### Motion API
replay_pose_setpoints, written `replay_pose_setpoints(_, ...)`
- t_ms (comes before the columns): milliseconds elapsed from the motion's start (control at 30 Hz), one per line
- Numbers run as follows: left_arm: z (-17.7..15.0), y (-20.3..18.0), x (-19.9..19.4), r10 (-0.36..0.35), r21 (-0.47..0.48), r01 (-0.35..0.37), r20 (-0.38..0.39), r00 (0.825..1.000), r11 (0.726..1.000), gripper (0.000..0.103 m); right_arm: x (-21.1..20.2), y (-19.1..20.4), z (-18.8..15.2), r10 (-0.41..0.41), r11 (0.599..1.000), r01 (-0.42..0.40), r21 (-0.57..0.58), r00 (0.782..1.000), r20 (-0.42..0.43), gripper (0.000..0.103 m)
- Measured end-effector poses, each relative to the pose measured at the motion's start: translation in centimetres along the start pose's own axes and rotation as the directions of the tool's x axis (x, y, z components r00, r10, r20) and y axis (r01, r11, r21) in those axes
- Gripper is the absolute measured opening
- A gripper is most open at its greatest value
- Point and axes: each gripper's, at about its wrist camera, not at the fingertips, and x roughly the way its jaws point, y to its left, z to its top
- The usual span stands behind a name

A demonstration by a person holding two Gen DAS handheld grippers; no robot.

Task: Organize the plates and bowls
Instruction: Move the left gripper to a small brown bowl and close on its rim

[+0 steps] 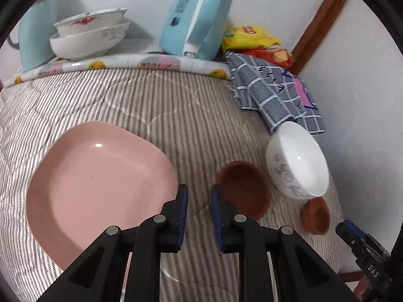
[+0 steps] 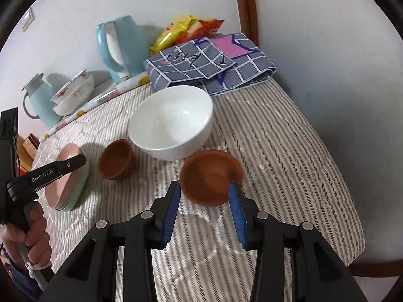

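Currently on hand, striped quilted table cover:

Item 1, pink plate: squarish, lying flat at near left. Only the right wrist view shows it as the top of a small stack, with a green plate beneath; the count below that is hard to tell.

Item 2, white bowl: upright, mouth up, mid-table. The left wrist view alone shows a grey scroll pattern on its outer wall.

Items 3 and 4, two brown bowls, both mouth up: the smaller brown bowl left of the white bowl, the larger brown bowl near it on the right.

Left gripper: fingers narrow, nothing between them, hovering beside the pink plate's right edge.

Right gripper: fingers partly spread, empty; right fingertip overlaps the larger brown bowl's rim, contact uncertain.

Far side: stacked bowls, two pale blue kettles, checked cloth, snack bags, white walls, wooden door frame.
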Motion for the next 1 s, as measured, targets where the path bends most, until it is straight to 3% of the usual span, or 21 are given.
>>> replay_pose_setpoints(133,0.1,0.8,0.7,-0.026,-0.034,0.025,-0.025,0.999,0.999,0.018,0.9,-0.3,0.4,-0.005,1.000,0.004,-0.002,1.000,-0.011,0.040)
replay_pose_setpoints(433,0.7,-0.7,2.0,-0.012,0.002,0.012,-0.038,0.999,1.000,0.018,2.6,-1.8,0.9,-0.041,0.999,0.042,0.017,0.999,-0.034,0.040)
replay_pose_setpoints(1000,0.8,-3.4,4.4,0.022,0.049,-0.019,-0.080,0.997,0.999,0.018,5.9,-3.2,0.7,-0.020,0.999,0.023,0.029,0.997,-0.073,0.040)
